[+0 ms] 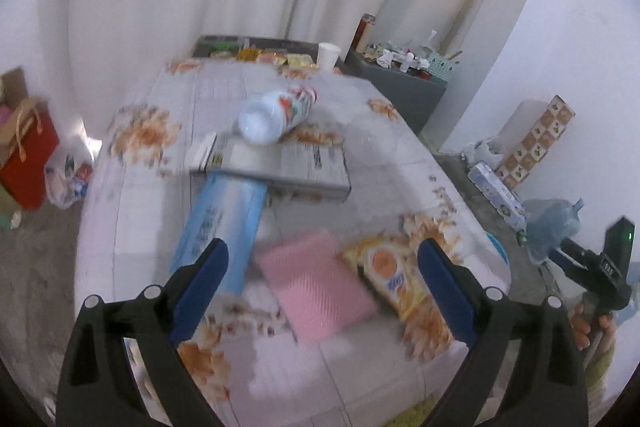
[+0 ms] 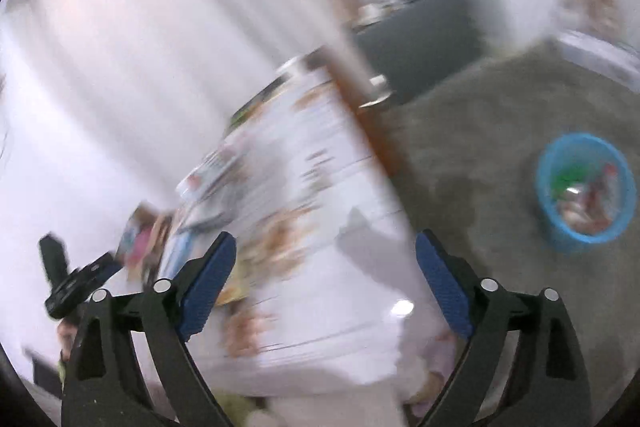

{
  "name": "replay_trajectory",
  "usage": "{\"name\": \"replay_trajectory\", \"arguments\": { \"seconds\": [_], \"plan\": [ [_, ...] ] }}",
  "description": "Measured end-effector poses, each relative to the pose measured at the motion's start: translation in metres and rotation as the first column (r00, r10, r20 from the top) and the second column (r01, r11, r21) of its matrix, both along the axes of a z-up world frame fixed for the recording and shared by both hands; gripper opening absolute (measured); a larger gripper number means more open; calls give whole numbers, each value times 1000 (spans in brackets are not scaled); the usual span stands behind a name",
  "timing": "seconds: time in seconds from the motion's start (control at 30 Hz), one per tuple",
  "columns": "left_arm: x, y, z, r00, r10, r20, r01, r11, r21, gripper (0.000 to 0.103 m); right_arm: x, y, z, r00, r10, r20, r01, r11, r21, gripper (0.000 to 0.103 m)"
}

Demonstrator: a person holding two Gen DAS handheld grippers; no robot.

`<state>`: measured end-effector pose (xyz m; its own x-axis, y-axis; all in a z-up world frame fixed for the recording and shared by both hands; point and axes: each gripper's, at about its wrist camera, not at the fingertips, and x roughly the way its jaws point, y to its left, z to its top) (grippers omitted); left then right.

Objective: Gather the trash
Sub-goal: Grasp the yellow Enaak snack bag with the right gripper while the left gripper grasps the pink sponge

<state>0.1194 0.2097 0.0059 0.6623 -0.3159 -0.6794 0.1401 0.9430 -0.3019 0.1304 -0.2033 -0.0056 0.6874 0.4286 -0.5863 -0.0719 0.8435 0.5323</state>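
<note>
Left gripper [image 1: 322, 259] was spread wide, empty, above near end of table [image 1: 384, 155]. Right gripper [image 2: 326, 259] was spread wide too, nothing between pads, picture very blurry.

Trash lay on table: bottle [image 1: 276, 115] on its side on flat box [image 1: 304, 167], blue pack [image 1: 224, 223], pink pad [image 1: 320, 287], yellow snack bag [image 1: 394, 275]. Blue bin [image 2: 586, 189] sat on floor, already holding trash.

Risks, my guess:
- Bottle was round; bump could roll it off box.
- Pink pad and snack bag touched; pinch could catch both.
- Fast, blurry swing could miss or knock things to floor.
</note>
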Motion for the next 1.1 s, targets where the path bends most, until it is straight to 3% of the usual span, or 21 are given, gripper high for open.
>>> {"name": "replay_trajectory", "arguments": {
  "seconds": [0.2,0.43,0.53,0.63,0.7,0.77,0.9,1.1],
  "plan": [
    [-26,-12,-41,999,-23,-27,23,1000,-4,93,51,120,-8,965,258,-51,-262,960,-103,91],
    [-33,-18,-67,999,-23,-40,24,999,24,84,85,182,-35,941,311,-136,-331,931,-155,91],
    [-33,-16,-71,999,-25,-44,26,1000,3,81,82,204,-45,935,312,-172,-346,909,-231,91],
    [-30,-13,-74,999,-32,-44,31,999,-17,81,81,210,-51,945,267,-191,-315,899,-305,90],
    [-26,-14,-77,998,-38,-49,36,999,-33,81,85,207,-59,947,241,-211,-299,901,-314,79],
    [-20,-15,-79,998,-36,-55,33,998,-44,81,90,198,-70,947,202,-249,-274,914,-300,74],
    [-2,-23,-82,997,-26,-79,22,999,-43,82,90,188,-72,956,177,-232,-247,915,-320,65],
    [13,-31,-83,996,10,-84,-10,1000,0,82,83,195,-74,962,187,-196,-257,862,-437,51]
  ]
}}
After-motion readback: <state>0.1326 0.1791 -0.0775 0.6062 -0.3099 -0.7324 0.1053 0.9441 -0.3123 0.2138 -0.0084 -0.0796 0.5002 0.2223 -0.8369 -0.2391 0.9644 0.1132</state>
